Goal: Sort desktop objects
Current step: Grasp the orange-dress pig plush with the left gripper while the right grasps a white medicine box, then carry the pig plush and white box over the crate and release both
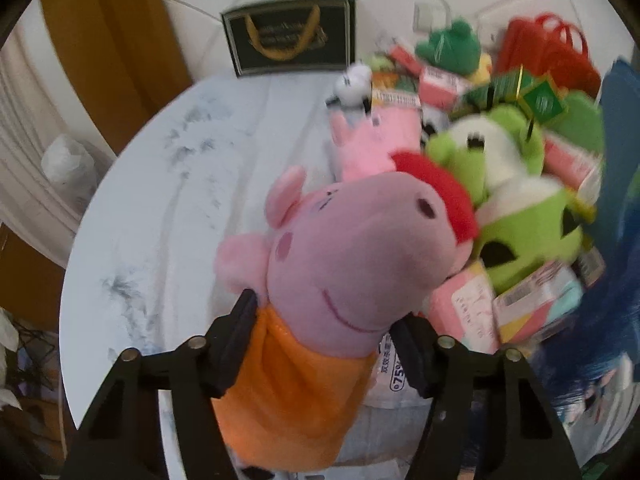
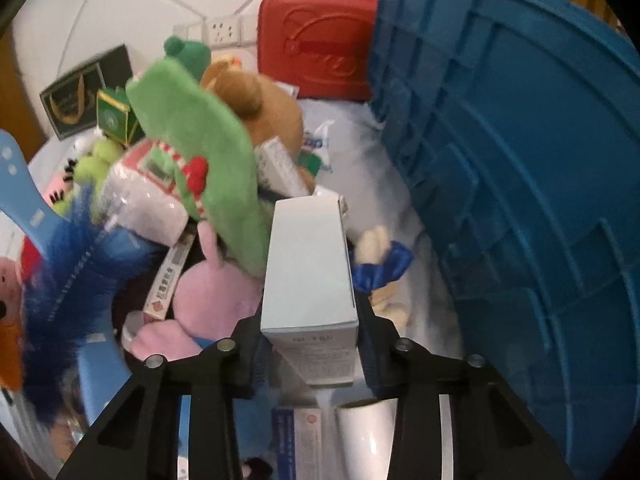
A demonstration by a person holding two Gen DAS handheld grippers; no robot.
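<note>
Between the two black fingers of the left gripper (image 1: 324, 344) sits a pig toy (image 1: 320, 280) in an orange dress, clamped at the neck and shoulders so that its pink head points away from the camera, snout up and to the right. It hangs above a white round table (image 1: 168, 208) with grey marbling. To the right of the pig's head lies a heap of things: a light green frog toy (image 1: 516, 208) with a white belly, a red piece of plush (image 1: 436, 196) touching the pig's snout, a second pink toy (image 1: 368, 144) behind it, and pink packets (image 1: 472, 312) lower down. A dark framed plaque (image 1: 292, 34) leans against the tiled wall at the far edge of the table.

On the other side, the right gripper (image 2: 312, 340) is closed on a white carton (image 2: 308, 276), holding its near end; the carton stretches forward over the heap. Left of the carton lie a green plush toy (image 2: 200, 152), a pink plush (image 2: 212, 296) and a fuzzy dark blue duster (image 2: 64, 292) with a light blue handle. A brown plush toy (image 2: 260, 108) sits behind the green one. A big blue crate (image 2: 520, 200) with ribbed walls stands tilted at the right, close beside the carton, and a red case (image 2: 316, 44) with a handle stands against the wall behind it.
</note>
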